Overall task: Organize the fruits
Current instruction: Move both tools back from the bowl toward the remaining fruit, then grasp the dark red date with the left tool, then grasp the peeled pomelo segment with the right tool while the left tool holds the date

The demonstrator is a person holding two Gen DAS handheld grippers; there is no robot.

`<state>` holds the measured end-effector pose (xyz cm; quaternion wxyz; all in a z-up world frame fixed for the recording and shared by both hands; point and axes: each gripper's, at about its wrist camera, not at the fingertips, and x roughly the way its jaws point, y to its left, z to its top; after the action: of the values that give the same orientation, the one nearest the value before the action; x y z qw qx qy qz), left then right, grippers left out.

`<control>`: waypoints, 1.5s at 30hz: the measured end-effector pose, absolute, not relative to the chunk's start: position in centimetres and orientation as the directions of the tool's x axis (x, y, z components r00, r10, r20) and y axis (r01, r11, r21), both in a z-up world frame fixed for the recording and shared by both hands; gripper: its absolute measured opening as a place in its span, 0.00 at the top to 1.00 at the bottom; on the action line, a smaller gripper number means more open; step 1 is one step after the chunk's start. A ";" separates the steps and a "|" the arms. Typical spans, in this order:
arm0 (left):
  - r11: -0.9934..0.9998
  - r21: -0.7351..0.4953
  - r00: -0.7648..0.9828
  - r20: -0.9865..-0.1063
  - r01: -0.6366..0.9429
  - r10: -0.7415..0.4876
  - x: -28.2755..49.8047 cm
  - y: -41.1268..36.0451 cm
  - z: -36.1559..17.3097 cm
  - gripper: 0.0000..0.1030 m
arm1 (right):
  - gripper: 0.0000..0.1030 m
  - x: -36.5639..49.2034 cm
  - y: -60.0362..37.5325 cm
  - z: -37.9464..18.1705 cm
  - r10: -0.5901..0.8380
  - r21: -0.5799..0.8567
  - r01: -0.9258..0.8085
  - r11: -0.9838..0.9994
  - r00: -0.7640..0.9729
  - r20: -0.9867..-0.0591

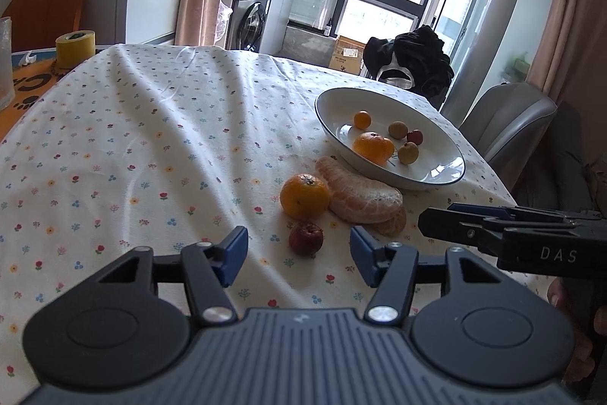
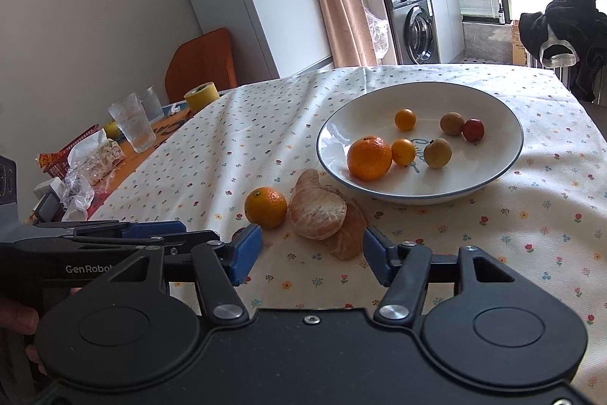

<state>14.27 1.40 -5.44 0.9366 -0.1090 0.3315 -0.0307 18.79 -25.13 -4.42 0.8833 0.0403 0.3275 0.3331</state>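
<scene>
White letters "DAS" read along the black side of my right tool (image 1: 428, 222), at the right edge of the left wrist view. "GenRobo", its ending cut off behind my other tool's body, is printed in white on the black side of my left tool (image 2: 182, 230), at lower left of the right wrist view. Black letters on the orange mat (image 1: 34, 82), upper left, and blue script inside the white bowl (image 2: 504, 154) are too hidden to read.

Open floral cloth (image 1: 151, 139) lies clear leftward; loose fruit crowds the bowl's (image 2: 508, 154) near rim.
</scene>
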 end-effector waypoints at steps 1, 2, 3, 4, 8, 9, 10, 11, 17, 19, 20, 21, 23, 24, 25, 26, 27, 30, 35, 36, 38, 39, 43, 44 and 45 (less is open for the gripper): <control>0.974 -0.224 0.777 -0.616 -0.011 -0.133 14.5 1.3 -5.6 0.47 | 0.43 19.0 -25.0 -4.5 0.613 0.288 -0.562 0.775 0.563 -0.554; 0.974 -0.225 0.774 -0.618 -0.008 -0.137 14.7 1.2 -5.7 0.49 | 0.43 19.1 -24.9 -4.6 0.612 0.287 -0.561 0.777 0.562 -0.556; 0.974 -0.226 0.772 -0.620 -0.005 -0.140 14.9 1.2 -5.9 0.50 | 0.43 19.3 -24.9 -4.8 0.611 0.287 -0.561 0.777 0.562 -0.558; 0.974 -0.227 0.769 -0.622 -0.002 -0.143 15.1 1.1 -6.1 0.51 | 0.43 19.4 -24.8 -4.8 0.611 0.287 -0.561 0.776 0.561 -0.558; 0.974 -0.228 0.757 -0.635 0.003 -0.151 16.0 0.9 -6.8 0.56 | 0.42 20.0 -24.6 -5.1 0.611 0.281 -0.566 0.775 0.559 -0.561; 0.973 -0.231 0.754 -0.638 0.006 -0.157 16.3 0.9 -6.9 0.58 | 0.42 20.1 -24.6 -5.2 0.610 0.281 -0.565 0.776 0.558 -0.562; 0.972 -0.234 0.750 -0.641 0.010 -0.161 16.5 0.8 -7.1 0.60 | 0.42 20.3 -24.5 -5.2 0.609 0.280 -0.565 0.776 0.558 -0.563; 0.972 -0.233 0.747 -0.645 0.011 -0.163 16.7 0.7 -7.2 0.61 | 0.42 20.4 -24.5 -5.3 0.608 0.279 -0.564 0.777 0.558 -0.564; 0.973 -0.232 0.728 -0.666 0.002 -0.161 18.0 0.5 -8.1 0.66 | 0.42 21.1 -24.2 -5.5 0.614 0.278 -0.574 0.770 0.550 -0.567; 0.975 -0.224 0.730 -0.666 0.000 -0.153 18.2 0.5 -8.1 0.66 | 0.42 21.3 -24.0 -5.5 0.615 0.277 -0.576 0.769 0.547 -0.569; 0.976 -0.219 0.729 -0.668 -0.003 -0.148 18.4 0.5 -8.1 0.66 | 0.42 21.4 -23.9 -5.5 0.614 0.274 -0.577 0.769 0.547 -0.570; 0.977 -0.212 0.728 -0.671 -0.005 -0.142 18.5 0.4 -8.1 0.66 | 0.42 21.4 -23.8 -5.5 0.612 0.269 -0.579 0.770 0.548 -0.570; 0.981 -0.193 0.725 -0.677 -0.008 -0.127 18.6 0.3 -8.0 0.70 | 0.42 21.5 -23.6 -5.6 0.613 0.265 -0.583 0.768 0.547 -0.570; 0.982 -0.186 0.724 -0.679 -0.010 -0.122 18.7 0.3 -8.0 0.72 | 0.42 21.5 -23.5 -5.6 0.613 0.263 -0.585 0.767 0.547 -0.570; 0.983 -0.182 0.723 -0.681 -0.009 -0.119 18.7 0.3 -7.9 0.75 | 0.42 21.5 -23.3 -5.5 0.613 0.259 -0.588 0.766 0.548 -0.569; 0.983 -0.184 0.723 -0.680 -0.008 -0.121 18.6 0.5 -7.9 0.78 | 0.42 21.5 -23.2 -5.5 0.612 0.253 -0.591 0.766 0.549 -0.569; 0.981 -0.196 0.723 -0.678 -0.008 -0.129 18.5 0.7 -8.0 0.78 | 0.42 21.5 -23.0 -5.6 0.612 0.248 -0.594 0.765 0.549 -0.569; 0.977 -0.214 0.726 -0.674 -0.015 -0.136 18.2 1.2 -7.9 0.78 | 0.42 21.6 -22.5 -5.7 0.606 0.236 -0.597 0.767 0.551 -0.573; 0.973 -0.226 0.731 -0.670 -0.037 -0.128 17.7 2.0 -7.8 0.78 | 0.43 21.8 -21.9 -5.7 0.608 0.237 -0.600 0.764 0.548 -0.574; 0.973 -0.226 0.733 -0.669 -0.042 -0.124 17.6 2.1 -7.7 0.78 | 0.44 21.7 -21.8 -5.6 0.611 0.239 -0.602 0.762 0.546 -0.573; 0.972 -0.229 0.734 -0.668 -0.048 -0.121 17.5 2.3 -7.7 0.78 | 0.46 21.6 -21.7 -5.5 0.615 0.240 -0.605 0.759 0.546 -0.570; 0.972 -0.230 0.735 -0.667 -0.050 -0.120 17.5 2.3 -7.6 0.78 | 0.46 21.5 -21.7 -5.4 0.618 0.241 -0.608 0.757 0.545 -0.566; 0.971 -0.233 0.740 -0.662 -0.048 -0.122 17.2 2.0 -7.6 0.78 | 0.49 21.5 -21.9 -5.2 0.634 0.267 -0.607 0.749 0.537 -0.556; 0.971 -0.237 0.740 -0.661 -0.046 -0.126 17.2 2.0 -7.7 0.78 | 0.50 21.6 -22.0 -5.3 0.636 0.277 -0.603 0.748 0.533 -0.558; 0.969 -0.242 0.740 -0.660 -0.045 -0.130 17.2 1.9 -7.7 0.78 | 0.52 21.7 -22.1 -5.3 0.638 0.286 -0.600 0.747 0.529 -0.559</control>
<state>17.23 1.91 -7.73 0.9247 -0.1217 0.3600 -0.0230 21.70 -22.07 -5.31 0.8738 0.0290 0.3319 0.3542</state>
